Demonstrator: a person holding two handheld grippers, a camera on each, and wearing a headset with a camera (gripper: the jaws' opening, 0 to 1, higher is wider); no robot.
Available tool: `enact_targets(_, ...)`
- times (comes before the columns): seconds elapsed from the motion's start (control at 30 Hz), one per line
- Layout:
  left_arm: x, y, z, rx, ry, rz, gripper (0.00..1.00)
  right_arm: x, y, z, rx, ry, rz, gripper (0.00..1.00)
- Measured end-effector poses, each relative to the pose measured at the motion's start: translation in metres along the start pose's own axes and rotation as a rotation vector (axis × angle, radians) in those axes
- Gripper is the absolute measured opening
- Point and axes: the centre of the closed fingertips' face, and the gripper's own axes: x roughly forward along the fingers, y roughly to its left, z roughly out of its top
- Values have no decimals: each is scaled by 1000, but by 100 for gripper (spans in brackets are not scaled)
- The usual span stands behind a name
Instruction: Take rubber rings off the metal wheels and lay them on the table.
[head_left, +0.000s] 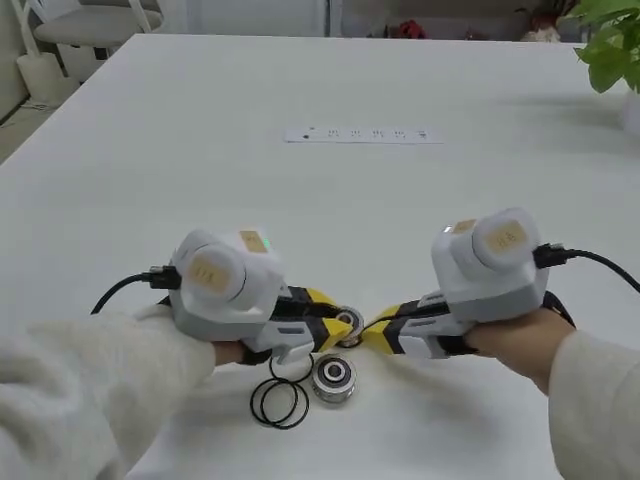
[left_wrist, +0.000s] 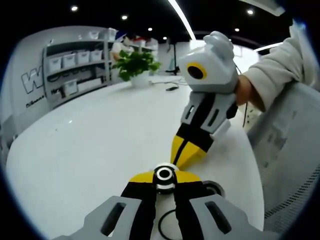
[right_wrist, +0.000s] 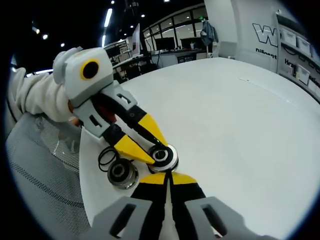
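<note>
Left gripper (left_wrist: 164, 178) clamps a wheel (right_wrist: 164, 156). Right gripper (right_wrist: 168, 178), jaws pressed together at its rim, should peel the ring outward evenly, without twisting the wheel.

**One big W on the wall, little else legible**

A large letter W (right_wrist: 263, 34) stands on the wall beside the shelves (right_wrist: 300, 50); the smaller line under it is too blurred to spell. The orange stickers (head_left: 207, 272) atop the left claw (head_left: 338, 322) and right claw (head_left: 375, 330) bear marks too faint to read.

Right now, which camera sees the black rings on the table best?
The head view: the black rings lie clear from above, beside a loose wheel. The right gripper view shows them small; the left gripper view shows just an arc.
</note>
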Motion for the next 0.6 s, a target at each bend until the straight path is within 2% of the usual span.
enact_targets(0.37, -1, 1, 0, 23, 3, -15, 13, -3, -3, 1, 175, -17, 15, 0)
enact_targets(0.43, -1, 1, -1, 25, 4, -16, 13, -5, -5, 2, 191, -30, 16, 0)
enact_targets(0.53, -1, 1, -1, 28, 6, -16, 13, -7, -5, 8, 272, -67, 31, 0)
enact_targets(0.6, -1, 1, -1, 28, 6, -15, 13, -8, -5, 8, 293, -70, 38, 0)
